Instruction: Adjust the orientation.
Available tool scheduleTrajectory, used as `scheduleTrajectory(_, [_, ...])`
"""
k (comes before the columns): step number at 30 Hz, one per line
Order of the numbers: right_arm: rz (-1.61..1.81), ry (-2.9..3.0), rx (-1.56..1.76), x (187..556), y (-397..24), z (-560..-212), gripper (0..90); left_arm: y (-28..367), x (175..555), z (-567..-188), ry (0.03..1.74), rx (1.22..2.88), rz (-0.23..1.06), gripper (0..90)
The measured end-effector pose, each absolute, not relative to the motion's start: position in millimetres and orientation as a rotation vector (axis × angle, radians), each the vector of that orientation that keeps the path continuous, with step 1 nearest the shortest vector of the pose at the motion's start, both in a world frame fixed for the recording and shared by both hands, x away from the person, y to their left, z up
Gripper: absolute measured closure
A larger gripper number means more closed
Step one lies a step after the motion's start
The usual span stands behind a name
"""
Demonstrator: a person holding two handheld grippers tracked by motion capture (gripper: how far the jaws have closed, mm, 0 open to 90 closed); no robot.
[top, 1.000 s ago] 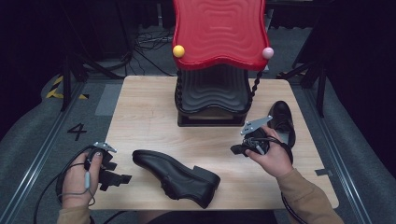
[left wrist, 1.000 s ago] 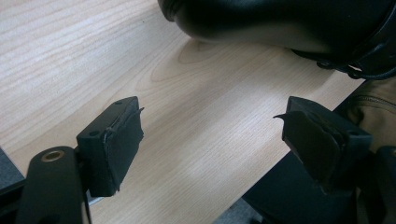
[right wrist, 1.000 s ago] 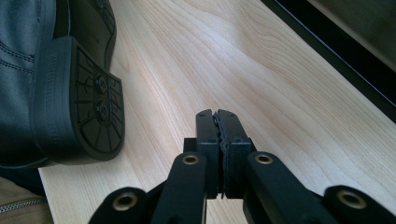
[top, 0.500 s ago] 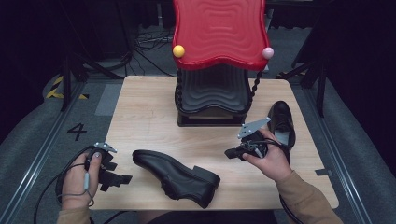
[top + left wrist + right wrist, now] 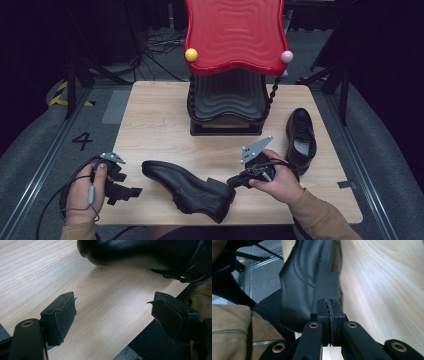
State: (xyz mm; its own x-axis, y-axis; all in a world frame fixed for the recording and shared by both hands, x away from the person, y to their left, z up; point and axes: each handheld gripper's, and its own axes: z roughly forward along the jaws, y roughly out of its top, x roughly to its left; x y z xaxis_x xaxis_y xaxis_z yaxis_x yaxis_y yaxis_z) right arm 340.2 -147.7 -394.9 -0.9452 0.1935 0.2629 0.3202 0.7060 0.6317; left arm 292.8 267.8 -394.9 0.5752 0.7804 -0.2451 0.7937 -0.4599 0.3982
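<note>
I see a black ankle boot lying on its side on the wooden table, in front of the red and black stand. My right gripper is at the boot's heel end, its jaws pressed together with nothing between them. My left gripper sits just beside the boot's toe, wide open and empty. A second black shoe stands right of the stand.

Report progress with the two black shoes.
Looks done: the far shoe stands upright right of the rack. In hand: the right claw, shut, is at the heel of the near shoe, which lies on its side; the left claw is open. Left: neither shoe is on the rack.
</note>
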Motion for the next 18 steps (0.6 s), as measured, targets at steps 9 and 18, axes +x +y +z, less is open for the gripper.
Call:
scheduleTrajectory(9, [-1.016,-2.745,-0.384,338,-138,-405,89.3,268,292,-394,1.259,2.334,-0.039,20.1])
scheduleTrajectory(18, [-0.992,-2.740,-0.415,341,-138,-410,89.5,269,292,-395,1.261,2.333,-0.040,20.1])
